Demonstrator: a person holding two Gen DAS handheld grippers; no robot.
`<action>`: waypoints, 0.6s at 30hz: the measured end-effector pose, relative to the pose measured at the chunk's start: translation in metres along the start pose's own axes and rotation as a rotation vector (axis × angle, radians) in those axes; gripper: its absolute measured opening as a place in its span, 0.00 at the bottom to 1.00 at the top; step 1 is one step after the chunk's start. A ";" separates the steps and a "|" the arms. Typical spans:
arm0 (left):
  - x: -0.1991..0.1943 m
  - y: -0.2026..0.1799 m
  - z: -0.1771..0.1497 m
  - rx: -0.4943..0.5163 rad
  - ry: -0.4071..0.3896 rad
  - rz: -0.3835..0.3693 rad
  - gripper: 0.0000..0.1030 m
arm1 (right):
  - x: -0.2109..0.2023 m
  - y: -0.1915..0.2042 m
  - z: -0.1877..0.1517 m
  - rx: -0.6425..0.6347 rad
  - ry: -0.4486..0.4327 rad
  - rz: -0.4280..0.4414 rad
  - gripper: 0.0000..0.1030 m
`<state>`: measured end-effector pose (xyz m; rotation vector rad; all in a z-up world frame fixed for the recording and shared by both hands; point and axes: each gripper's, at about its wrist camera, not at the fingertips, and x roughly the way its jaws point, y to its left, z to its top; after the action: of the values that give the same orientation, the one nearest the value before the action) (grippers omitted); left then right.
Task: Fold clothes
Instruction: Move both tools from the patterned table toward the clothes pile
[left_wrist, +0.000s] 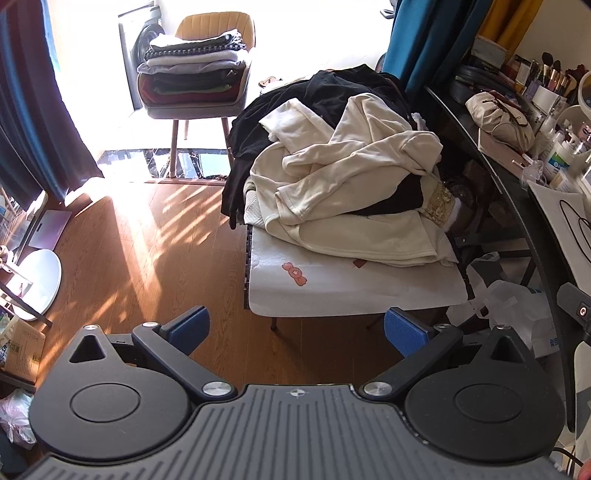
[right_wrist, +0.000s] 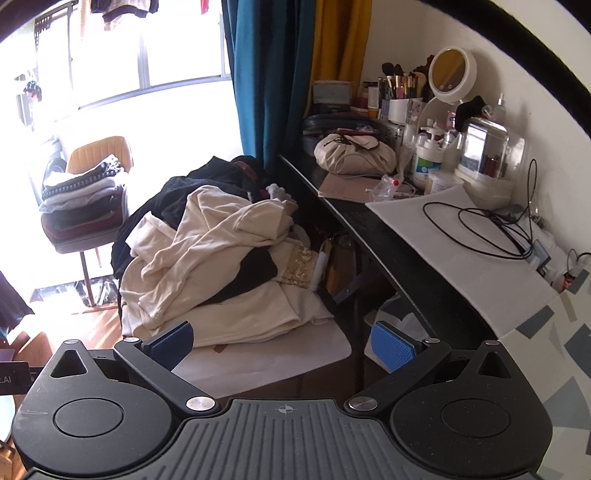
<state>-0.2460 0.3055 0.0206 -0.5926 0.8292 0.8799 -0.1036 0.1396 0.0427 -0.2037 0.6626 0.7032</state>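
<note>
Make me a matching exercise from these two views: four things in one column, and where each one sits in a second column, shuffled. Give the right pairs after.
Things
1. folded clothes stack
2. unfolded clothes pile
3. round mirror
4. black cable

Places
A. looped on the white mat on the dressing table
B. heaped on the small table with the white cover
C. on the chair by the window
D. upright at the back of the dressing table, beside the makeup brushes

Pairs: 1-C, 2-B, 3-D, 4-A
</note>
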 end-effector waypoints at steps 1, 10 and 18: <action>0.001 0.001 0.000 -0.007 0.005 -0.017 1.00 | 0.000 -0.001 0.000 0.005 0.001 0.001 0.99; 0.004 0.005 0.006 -0.014 0.003 -0.093 1.00 | 0.015 0.012 0.002 0.008 0.051 -0.024 0.99; 0.020 -0.006 0.002 -0.001 0.077 -0.141 1.00 | 0.014 0.000 0.001 0.009 0.054 -0.042 0.99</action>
<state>-0.2329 0.3124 0.0064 -0.6805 0.8457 0.7331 -0.0954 0.1475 0.0352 -0.2287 0.7108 0.6565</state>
